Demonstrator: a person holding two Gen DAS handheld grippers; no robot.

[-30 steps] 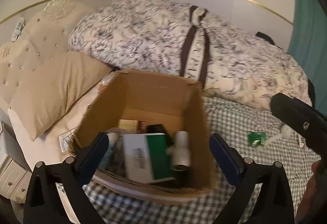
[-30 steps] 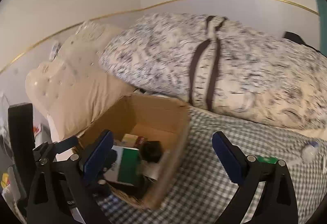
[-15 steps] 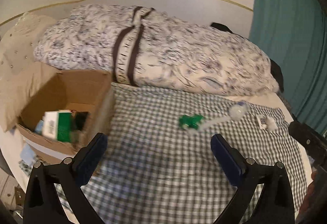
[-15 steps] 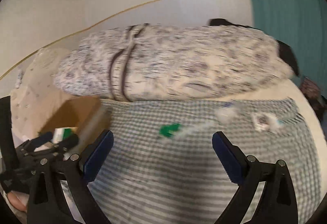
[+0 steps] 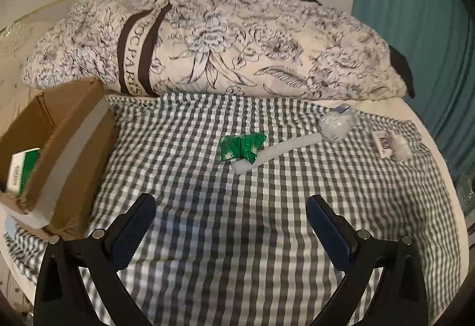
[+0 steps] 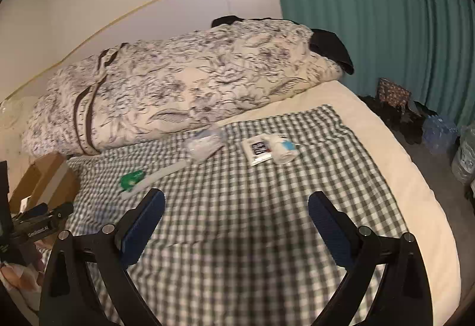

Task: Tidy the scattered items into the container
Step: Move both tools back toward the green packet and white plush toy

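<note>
Both cams have swung off the cardboard box point(image 5: 59, 130) & onto the loose stuff on the checked blanket point(image 5: 237, 222). 1 s ago the left gripper point(image 5: 230, 225) hung right over the open box; now the box sits at far left of its view, green-and-white carton point(image 5: 22, 168) inside. Right gripper point(image 6: 236, 220) has panned further, toward the teal curtain point(image 6: 371, 14).

Fingers of both: wide apart, nothing between them.

Left to tidy, all on the blanket:
- green wrapper point(image 5: 242, 146), touching the white tube point(image 5: 274, 152)
- crumpled clear bag point(image 5: 334, 125) at the tube's far end
- white sachet w/ dark print point(image 6: 259, 150) beside a small white roll point(image 6: 283, 151), nearer the bed's foot

Reads as: last drop done, next pick starting. Wrapper/tube likely for left, sachet/roll for right.
</note>
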